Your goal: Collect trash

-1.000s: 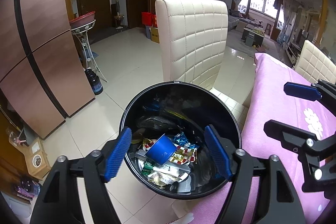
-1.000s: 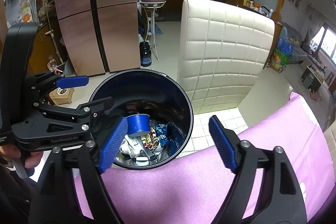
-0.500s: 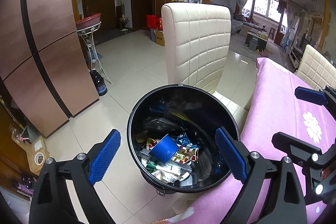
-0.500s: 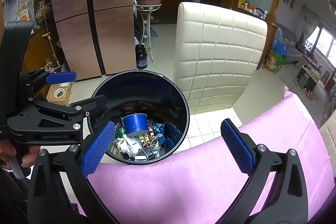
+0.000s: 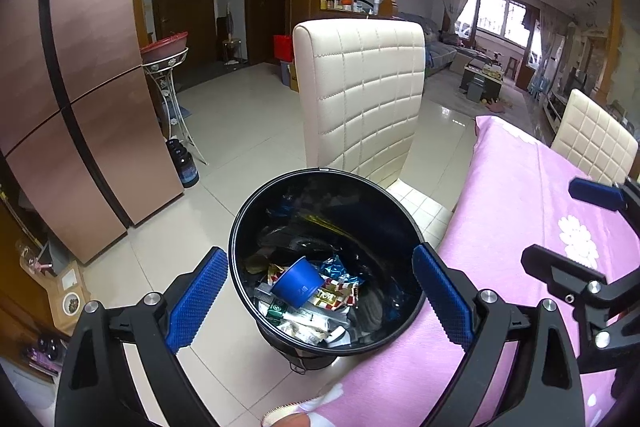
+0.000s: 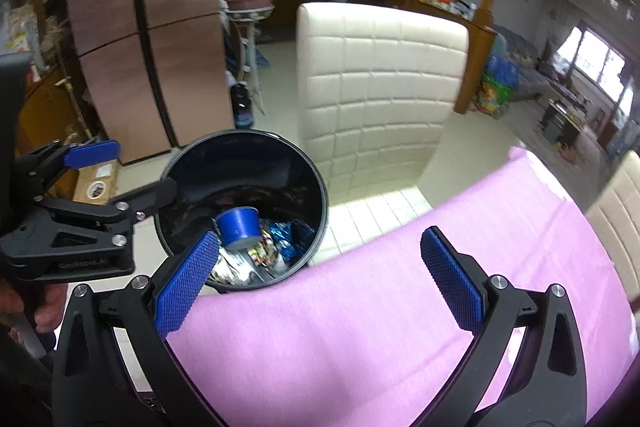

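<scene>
Both grippers have pulled back and spread wider; the blue cup lies tilted on wrappers inside the black bin, beside the pink-clothed table. Left gripper and right gripper gape wide, holding nothing. A cream chair stands behind; only the right view shows the left gripper's body.

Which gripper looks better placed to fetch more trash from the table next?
Right, probably. The right gripper hangs open over the pink tablecloth, while the left gripper is open above the bin beside the table. No trash shows on the cloth.
</scene>
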`<state>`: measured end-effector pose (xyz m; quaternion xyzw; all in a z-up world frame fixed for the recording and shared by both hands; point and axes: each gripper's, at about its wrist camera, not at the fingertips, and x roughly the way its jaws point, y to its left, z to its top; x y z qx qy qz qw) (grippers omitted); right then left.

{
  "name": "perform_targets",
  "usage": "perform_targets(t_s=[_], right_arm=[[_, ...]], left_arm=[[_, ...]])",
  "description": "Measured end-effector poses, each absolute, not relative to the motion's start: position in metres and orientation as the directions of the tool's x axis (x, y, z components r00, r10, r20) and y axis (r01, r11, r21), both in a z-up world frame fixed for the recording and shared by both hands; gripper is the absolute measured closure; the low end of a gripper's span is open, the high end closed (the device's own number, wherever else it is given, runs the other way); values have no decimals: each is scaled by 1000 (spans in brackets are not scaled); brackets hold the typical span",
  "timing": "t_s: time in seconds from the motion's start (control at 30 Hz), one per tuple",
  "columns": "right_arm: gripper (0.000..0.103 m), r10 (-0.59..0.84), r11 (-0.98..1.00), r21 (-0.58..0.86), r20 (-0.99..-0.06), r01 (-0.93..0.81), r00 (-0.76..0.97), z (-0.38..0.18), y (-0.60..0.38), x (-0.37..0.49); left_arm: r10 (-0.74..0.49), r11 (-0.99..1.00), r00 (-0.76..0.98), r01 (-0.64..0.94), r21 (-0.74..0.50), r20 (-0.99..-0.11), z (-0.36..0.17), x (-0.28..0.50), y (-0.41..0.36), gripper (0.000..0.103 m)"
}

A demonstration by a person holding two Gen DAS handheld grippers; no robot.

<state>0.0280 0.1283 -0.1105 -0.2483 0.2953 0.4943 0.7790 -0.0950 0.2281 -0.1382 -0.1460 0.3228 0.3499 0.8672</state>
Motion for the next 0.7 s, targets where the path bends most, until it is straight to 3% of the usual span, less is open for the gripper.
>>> perform_targets(t_s=[0.5, 0.7], right_arm=[[4, 589, 494, -68, -707, -867, 391, -78, 87, 21], [4, 581, 529, -81, -691, -845, 430, -66, 76, 19]], left_arm=[[514, 730, 560, -684, -12, -650, -97, -96, 188, 12], [518, 731, 567, -682, -13, -641, -91, -100, 180, 7]])
